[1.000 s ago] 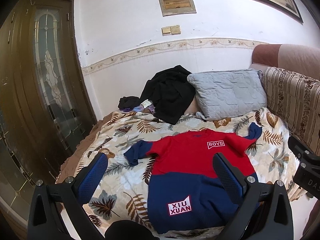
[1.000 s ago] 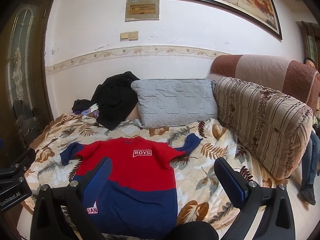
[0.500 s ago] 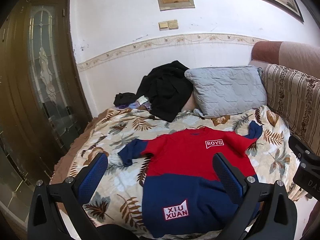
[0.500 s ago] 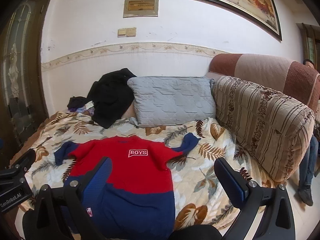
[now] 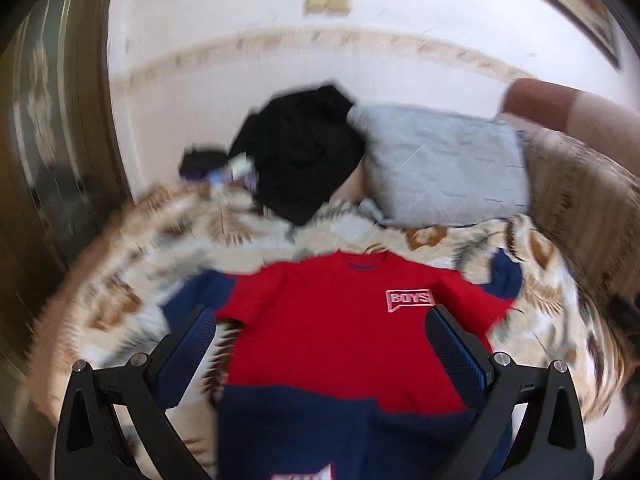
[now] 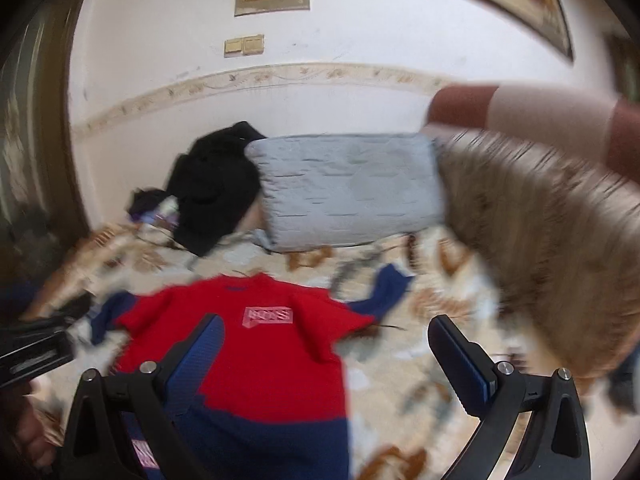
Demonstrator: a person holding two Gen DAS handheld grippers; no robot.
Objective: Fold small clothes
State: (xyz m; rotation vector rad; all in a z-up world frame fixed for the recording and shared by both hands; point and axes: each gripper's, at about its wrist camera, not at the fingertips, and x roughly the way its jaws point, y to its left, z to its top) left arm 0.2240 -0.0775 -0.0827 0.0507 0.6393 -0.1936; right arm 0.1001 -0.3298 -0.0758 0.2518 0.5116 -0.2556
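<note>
above the bed (image 5: 132,280), both released tools (image 5: 320,344) (image 6: 324,356) approach the spread red-and-navy sweater (image 5: 340,332); next, grasping its sleeves.

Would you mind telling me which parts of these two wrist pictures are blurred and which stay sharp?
Left wrist view: the leaf-print bedspread and door smear with motion blur, while the left gripper is crisp. Right wrist view: the striped cushion streaks worst, the shirt logo is unreadable, and the right gripper is sharp.

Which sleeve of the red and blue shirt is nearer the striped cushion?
The navy sleeve lying toward the grey pillow; the other points toward the door side.
</note>
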